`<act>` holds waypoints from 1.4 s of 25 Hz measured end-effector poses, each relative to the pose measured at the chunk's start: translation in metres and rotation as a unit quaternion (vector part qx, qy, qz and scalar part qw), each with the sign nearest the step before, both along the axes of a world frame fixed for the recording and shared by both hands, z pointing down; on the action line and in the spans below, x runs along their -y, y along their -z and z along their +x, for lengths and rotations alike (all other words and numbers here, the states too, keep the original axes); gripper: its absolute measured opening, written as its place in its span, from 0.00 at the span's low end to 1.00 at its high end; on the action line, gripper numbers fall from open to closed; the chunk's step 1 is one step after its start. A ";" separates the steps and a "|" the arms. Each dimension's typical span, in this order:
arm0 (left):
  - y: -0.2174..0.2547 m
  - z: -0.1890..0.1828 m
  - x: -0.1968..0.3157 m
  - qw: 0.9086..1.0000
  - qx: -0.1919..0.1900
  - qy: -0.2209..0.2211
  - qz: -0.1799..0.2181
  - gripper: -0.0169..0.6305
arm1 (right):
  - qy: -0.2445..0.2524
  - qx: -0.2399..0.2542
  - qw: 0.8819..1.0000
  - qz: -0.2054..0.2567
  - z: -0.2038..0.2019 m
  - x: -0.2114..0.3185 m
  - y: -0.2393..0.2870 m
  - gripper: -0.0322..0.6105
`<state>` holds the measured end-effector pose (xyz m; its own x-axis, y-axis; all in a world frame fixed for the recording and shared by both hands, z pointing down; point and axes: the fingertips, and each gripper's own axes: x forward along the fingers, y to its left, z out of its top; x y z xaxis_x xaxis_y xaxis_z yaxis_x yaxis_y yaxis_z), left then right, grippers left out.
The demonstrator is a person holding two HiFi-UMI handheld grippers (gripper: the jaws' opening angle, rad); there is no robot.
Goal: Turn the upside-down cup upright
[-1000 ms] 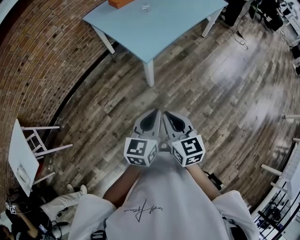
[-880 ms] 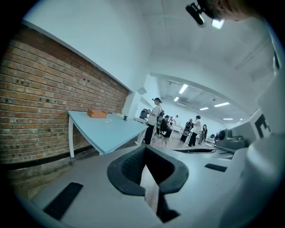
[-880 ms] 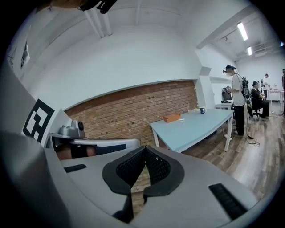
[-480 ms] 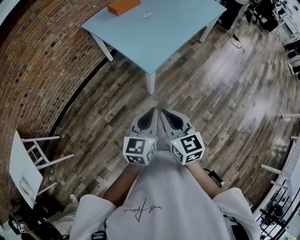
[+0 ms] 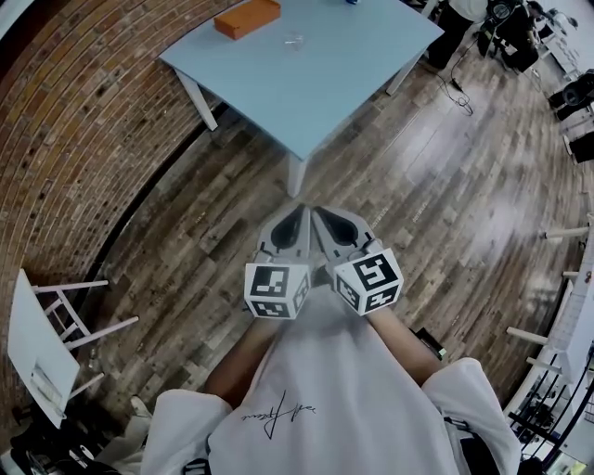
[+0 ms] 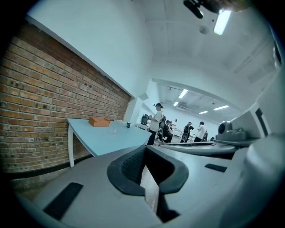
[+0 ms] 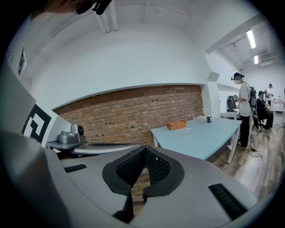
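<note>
Cup, small and clear, stands out on the light-blue counter, well apart from both my claws. It is too small for me to tell which way up it sits. Closest in, my left claw is pressed together at the tips with nothing between the pads, and my right claw is likewise pressed together and empty. I hold the two side by side in front of my chest, noses nearly touching and pointing toward the counter's near corner. Each has its marker cube at the back, just above my white shirt. Under them lies the wooden plank floor, and just beyond the tips the counter's white corner leg stands on it. On the counter, the cup sits near an orange box, which lies on the side toward the brick wall, and a dark mug stands farther back. A white piece of furniture stands by that wall on my left. Past the counter a person stands, with others deeper in the room.
</note>
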<state>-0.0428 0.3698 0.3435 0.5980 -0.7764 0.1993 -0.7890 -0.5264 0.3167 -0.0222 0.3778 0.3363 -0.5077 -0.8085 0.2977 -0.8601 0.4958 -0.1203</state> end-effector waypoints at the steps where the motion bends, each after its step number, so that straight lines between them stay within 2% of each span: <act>1: 0.001 -0.002 0.003 1.000 -0.001 0.000 0.001 0.04 | -0.001 -0.001 1.000 0.003 -0.002 0.003 0.001 0.08; 9: 0.003 -0.009 0.025 1.000 -0.001 -0.010 0.008 0.04 | -0.008 0.003 1.000 0.014 -0.010 0.021 0.004 0.08; 18: 0.008 0.002 0.056 1.000 0.010 -0.014 0.018 0.04 | -0.020 0.026 0.999 0.018 0.002 0.051 0.009 0.08; 26: -0.001 0.005 0.089 1.000 0.021 -0.007 0.003 0.04 | -0.017 0.033 0.999 0.005 0.006 0.084 0.000 0.08; 35: -0.005 0.025 0.137 1.000 0.023 -0.004 -0.010 0.04 | -0.012 0.038 0.999 -0.009 0.026 0.132 -0.005 0.08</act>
<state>-0.0176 0.2329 0.3483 0.5934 -0.7677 0.2420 -0.7992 -0.5262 0.2905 0.0035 0.2457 0.3411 -0.5096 -0.8159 0.2733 -0.8599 0.4717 -0.1952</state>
